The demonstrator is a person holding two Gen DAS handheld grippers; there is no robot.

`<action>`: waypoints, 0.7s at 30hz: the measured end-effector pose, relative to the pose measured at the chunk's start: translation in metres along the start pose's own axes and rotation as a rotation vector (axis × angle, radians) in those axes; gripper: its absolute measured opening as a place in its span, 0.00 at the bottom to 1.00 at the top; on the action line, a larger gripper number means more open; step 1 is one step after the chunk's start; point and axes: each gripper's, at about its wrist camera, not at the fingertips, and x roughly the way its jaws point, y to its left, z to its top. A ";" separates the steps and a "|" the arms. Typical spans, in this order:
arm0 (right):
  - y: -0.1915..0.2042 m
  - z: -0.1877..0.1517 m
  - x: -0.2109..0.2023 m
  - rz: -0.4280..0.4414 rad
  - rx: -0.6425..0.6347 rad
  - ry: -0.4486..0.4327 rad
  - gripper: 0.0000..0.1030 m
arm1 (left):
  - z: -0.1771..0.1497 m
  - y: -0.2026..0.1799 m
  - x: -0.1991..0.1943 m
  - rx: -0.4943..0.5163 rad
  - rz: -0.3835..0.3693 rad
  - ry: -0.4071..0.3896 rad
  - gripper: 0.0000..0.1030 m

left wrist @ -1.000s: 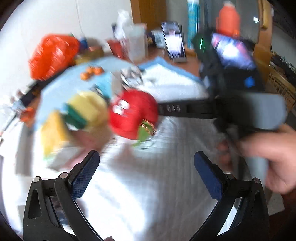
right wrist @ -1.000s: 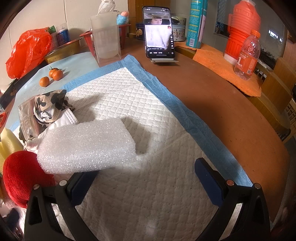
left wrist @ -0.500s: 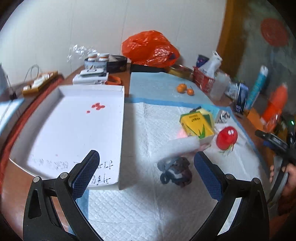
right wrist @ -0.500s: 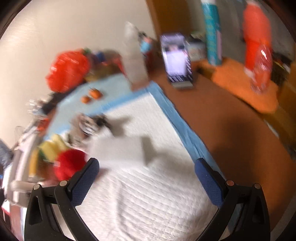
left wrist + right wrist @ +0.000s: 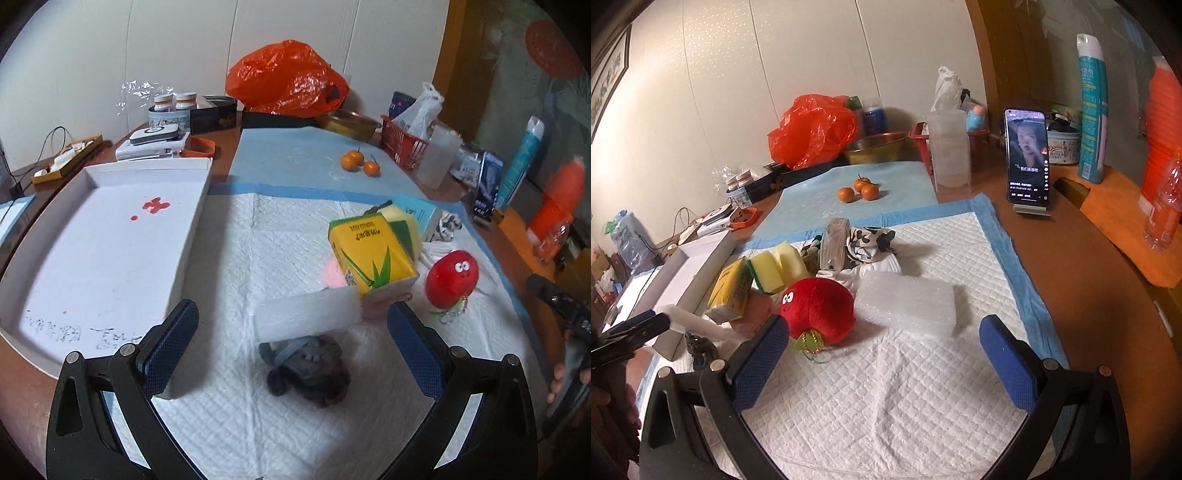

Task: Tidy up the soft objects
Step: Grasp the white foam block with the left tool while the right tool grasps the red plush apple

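Soft objects lie on a white quilted pad (image 5: 295, 236): a red plush toy (image 5: 452, 282) (image 5: 816, 310), a white foam block (image 5: 308, 317), a second foam block (image 5: 907, 304), a yellow-green sponge (image 5: 775, 267), a yellow carton (image 5: 371, 253), a dark grey cloth bundle (image 5: 308, 371) and a patterned cloth (image 5: 870, 240). A white tray (image 5: 99, 236) stands left of the pad. My left gripper (image 5: 291, 345) is open above the grey bundle and foam block. My right gripper (image 5: 884, 360) is open in front of the plush and the second foam block.
An orange plastic bag (image 5: 288, 79), small oranges (image 5: 360, 162), a red basket (image 5: 404, 147), a clear jug (image 5: 951, 151), a phone on a stand (image 5: 1027, 157), a spray can (image 5: 1091, 109) and orange bottles (image 5: 1161, 199) crowd the table's back and right.
The left gripper has swung away from the red plush and pulled back, so the tray and pad show. The right gripper has pulled back from the foam block. Both stay open.
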 end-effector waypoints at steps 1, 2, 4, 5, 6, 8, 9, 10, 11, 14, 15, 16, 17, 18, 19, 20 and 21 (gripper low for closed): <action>0.000 0.000 0.000 -0.004 -0.001 0.000 1.00 | -0.001 -0.005 0.007 0.007 0.028 0.014 1.00; 0.000 0.000 0.000 -0.009 -0.003 0.001 1.00 | -0.002 -0.009 0.013 0.008 0.048 0.025 1.00; 0.002 0.000 0.001 -0.015 -0.018 0.000 1.00 | -0.002 -0.010 0.018 -0.010 0.056 0.026 0.86; 0.005 0.001 0.003 -0.013 -0.033 -0.003 1.00 | -0.001 -0.009 0.019 -0.019 0.052 0.026 0.78; 0.008 0.001 0.003 -0.010 -0.044 -0.006 1.00 | 0.000 -0.007 0.020 -0.030 0.045 0.028 0.63; 0.015 0.003 0.008 0.005 -0.072 -0.006 1.00 | 0.002 -0.003 0.022 -0.042 0.026 0.031 0.53; 0.020 0.004 0.011 0.007 -0.087 -0.006 1.00 | 0.002 -0.002 0.022 -0.042 0.021 0.029 0.53; 0.027 0.005 0.016 0.011 -0.110 -0.005 1.00 | 0.002 0.000 0.020 -0.042 0.017 0.023 0.53; 0.034 0.006 0.022 0.015 -0.132 0.003 1.00 | 0.003 0.001 0.018 -0.042 0.016 0.013 0.53; 0.057 0.007 0.041 0.031 -0.204 0.033 1.00 | 0.005 0.006 0.012 -0.053 0.013 -0.005 0.52; 0.065 0.006 0.047 0.030 -0.233 0.036 1.00 | 0.004 0.008 0.009 -0.056 0.019 -0.011 0.52; 0.071 0.005 0.051 0.022 -0.260 0.034 1.00 | 0.004 0.010 0.007 -0.057 0.022 -0.015 0.52; 0.078 0.003 0.056 0.004 -0.289 0.034 1.00 | 0.003 0.013 0.006 -0.059 0.028 -0.015 0.52; 0.082 0.002 0.062 -0.019 -0.312 0.038 1.00 | 0.003 0.014 0.005 -0.062 0.031 -0.015 0.52; 0.085 0.001 0.068 -0.046 -0.333 0.047 1.00 | 0.002 0.016 0.004 -0.068 0.035 -0.014 0.52; 0.086 -0.001 0.073 -0.060 -0.341 0.057 1.00 | 0.001 0.018 0.004 -0.073 0.038 -0.013 0.52; 0.087 -0.002 0.079 -0.068 -0.344 0.069 1.00 | 0.001 0.020 0.004 -0.080 0.040 -0.010 0.52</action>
